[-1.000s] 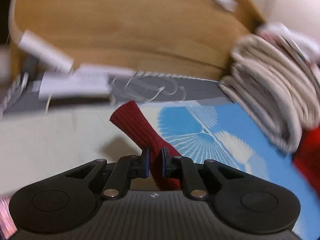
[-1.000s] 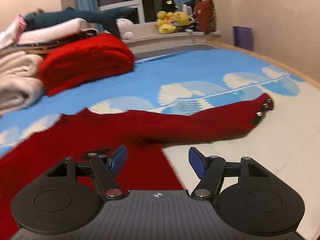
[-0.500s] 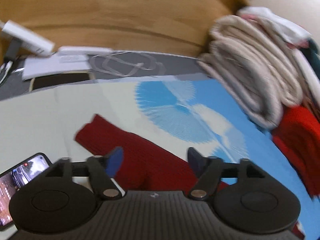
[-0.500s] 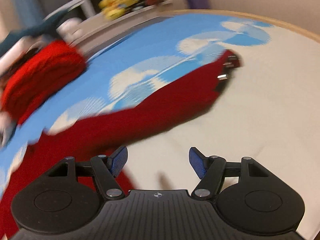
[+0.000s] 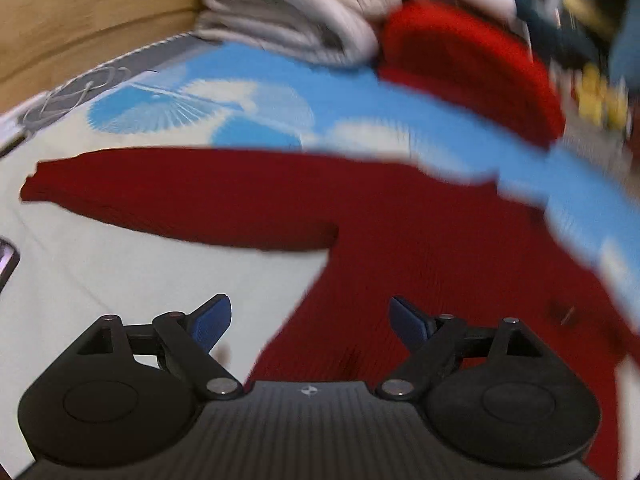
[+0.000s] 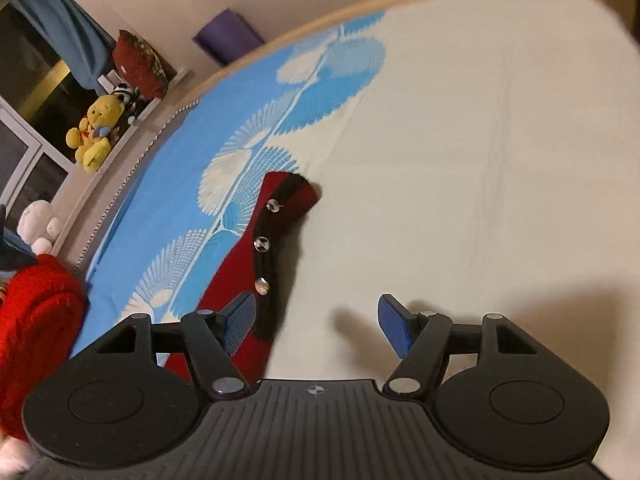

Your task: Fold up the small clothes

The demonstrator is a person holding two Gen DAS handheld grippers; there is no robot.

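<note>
Two views, left wrist first: the left gripper (image 5: 310, 318) hangs spread and empty over the dark red sweater (image 5: 420, 240), which lies flat on the bed (image 5: 120, 280), its sleeve (image 5: 172, 200) stretched leftward. Folding well likely means pinching that sleeve near its end. Right wrist: the right gripper (image 6: 316, 320), spread and empty, is beside the studded cuff (image 6: 276, 232); bare cream sheet (image 6: 480, 160) offers room rightward.

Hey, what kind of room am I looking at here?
Most likely a bedroom: a bed sheet under the dark red sweater, folded clothes stacked nearby, and a yellow plush bear on the windowsill.
</note>
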